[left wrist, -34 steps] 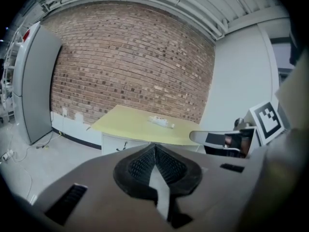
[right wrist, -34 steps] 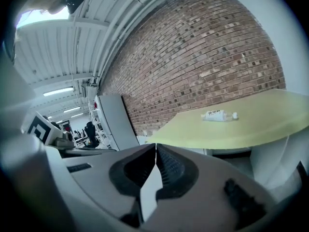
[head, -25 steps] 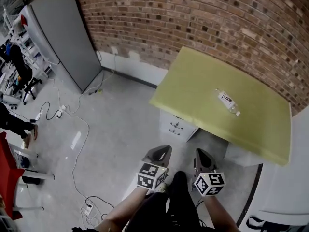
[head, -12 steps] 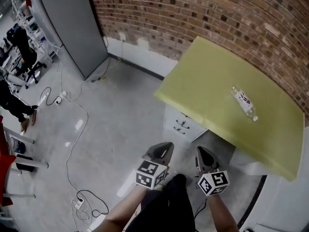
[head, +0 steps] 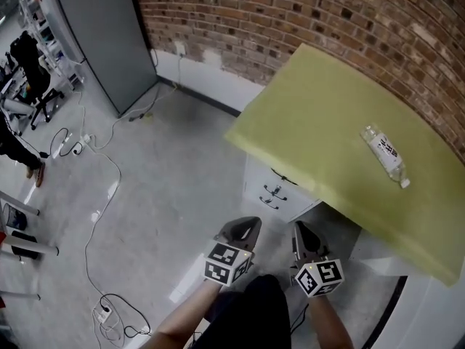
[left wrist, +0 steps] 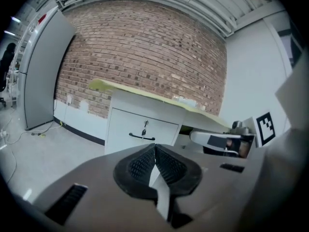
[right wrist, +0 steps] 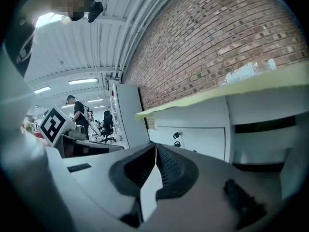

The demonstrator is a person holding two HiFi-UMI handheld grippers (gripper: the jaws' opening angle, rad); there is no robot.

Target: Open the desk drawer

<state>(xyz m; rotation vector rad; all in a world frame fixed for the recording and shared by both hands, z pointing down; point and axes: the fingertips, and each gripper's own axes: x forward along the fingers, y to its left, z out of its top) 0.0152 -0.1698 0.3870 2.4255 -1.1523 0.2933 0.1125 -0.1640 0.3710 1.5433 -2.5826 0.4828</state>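
While the left gripper (head: 244, 225) and right gripper (head: 303, 233) are both pinched together and empty, the drawer (head: 279, 188) sits closed under the yellow desk (head: 327, 140).

I seem to be in a lab or workshop in an industrial building. Ahead of my left gripper (head: 241, 231) and right gripper (head: 305, 240) are a bare brick wall (head: 290, 20) and a desk (head: 327, 122) on a concrete floor (head: 174, 195). Well to the left of the left gripper, loose cables (head: 116, 174) and a power strip (head: 102, 313) lie near an office chair (head: 33, 78), and above the right gripper are ceiling strip lights (right wrist: 82, 81).
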